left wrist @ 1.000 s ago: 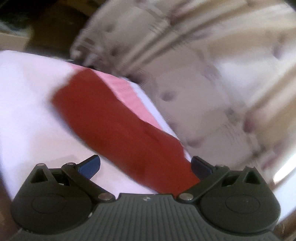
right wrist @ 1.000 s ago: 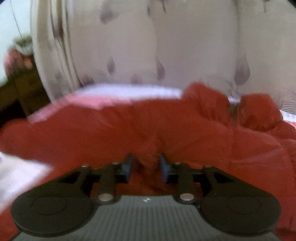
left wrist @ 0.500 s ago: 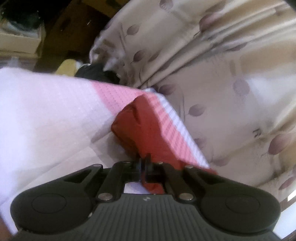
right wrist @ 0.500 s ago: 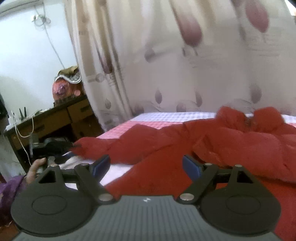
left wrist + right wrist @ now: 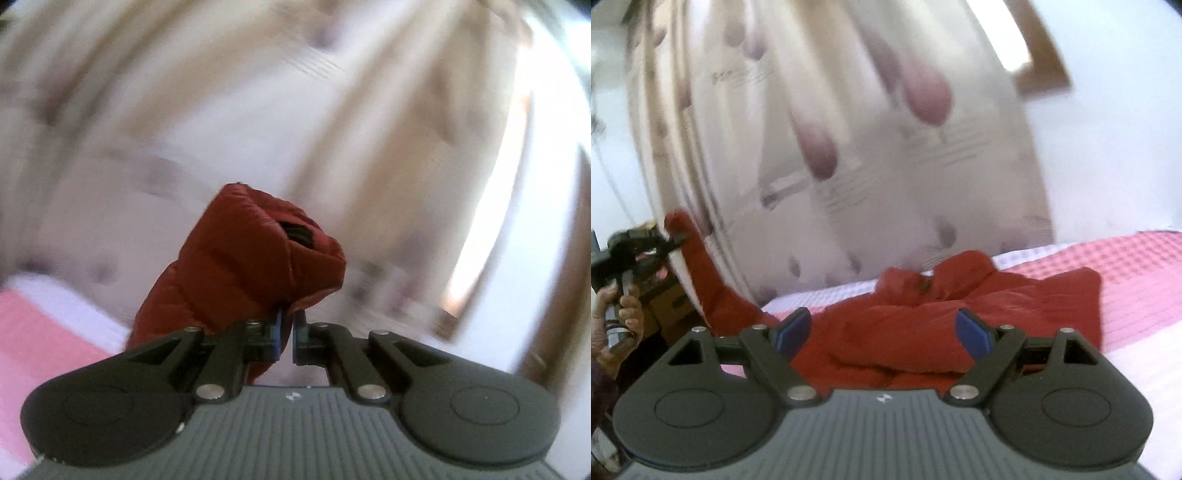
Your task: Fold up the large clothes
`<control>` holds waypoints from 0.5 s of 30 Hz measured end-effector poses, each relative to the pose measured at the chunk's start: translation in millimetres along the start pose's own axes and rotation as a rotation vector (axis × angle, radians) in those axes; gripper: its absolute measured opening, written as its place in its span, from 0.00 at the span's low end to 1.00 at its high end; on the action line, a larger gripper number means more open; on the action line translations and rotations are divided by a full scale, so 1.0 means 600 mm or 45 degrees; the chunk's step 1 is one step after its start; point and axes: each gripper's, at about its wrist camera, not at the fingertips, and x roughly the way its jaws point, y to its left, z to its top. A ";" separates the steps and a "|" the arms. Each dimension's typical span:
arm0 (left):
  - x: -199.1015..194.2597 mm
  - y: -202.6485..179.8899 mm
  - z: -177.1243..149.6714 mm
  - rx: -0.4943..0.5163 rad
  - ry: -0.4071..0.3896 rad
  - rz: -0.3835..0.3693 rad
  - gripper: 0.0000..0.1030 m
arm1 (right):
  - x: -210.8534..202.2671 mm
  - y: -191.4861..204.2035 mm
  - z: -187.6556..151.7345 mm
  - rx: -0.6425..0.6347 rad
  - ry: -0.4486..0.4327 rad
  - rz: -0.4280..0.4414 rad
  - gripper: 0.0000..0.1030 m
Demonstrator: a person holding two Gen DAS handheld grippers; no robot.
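A red puffer jacket (image 5: 945, 325) lies crumpled on the pink and white bed (image 5: 1137, 280). My left gripper (image 5: 288, 332) is shut on the jacket's sleeve cuff (image 5: 255, 258) and holds it lifted in the air. In the right wrist view the same sleeve (image 5: 701, 273) stretches up to the left gripper (image 5: 639, 254) at the far left. My right gripper (image 5: 882, 328) is open and empty, just above the jacket's near edge.
A cream curtain with purple leaf prints (image 5: 849, 147) hangs close behind the bed. A wooden-framed opening (image 5: 1034, 55) is at upper right. Dark furniture (image 5: 668, 306) stands left of the bed. The bed's corner (image 5: 44, 321) shows low left in the left wrist view.
My left gripper closed on the sleeve cuff and has lifted it off the bed. My right gripper let go of the jacket, opened and drew back a little.
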 end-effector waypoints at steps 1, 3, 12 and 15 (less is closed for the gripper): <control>0.022 -0.028 -0.014 0.010 0.041 -0.054 0.04 | -0.005 -0.009 0.000 0.009 -0.012 -0.012 0.83; 0.062 -0.083 -0.052 0.043 0.133 -0.139 0.04 | -0.012 -0.028 -0.002 0.028 -0.025 -0.028 0.83; 0.227 -0.154 -0.287 0.222 0.557 -0.292 0.18 | -0.026 -0.103 -0.010 0.142 -0.035 -0.067 0.83; 0.245 -0.144 -0.323 0.242 0.637 -0.324 0.53 | -0.020 -0.123 -0.011 0.164 -0.023 -0.068 0.83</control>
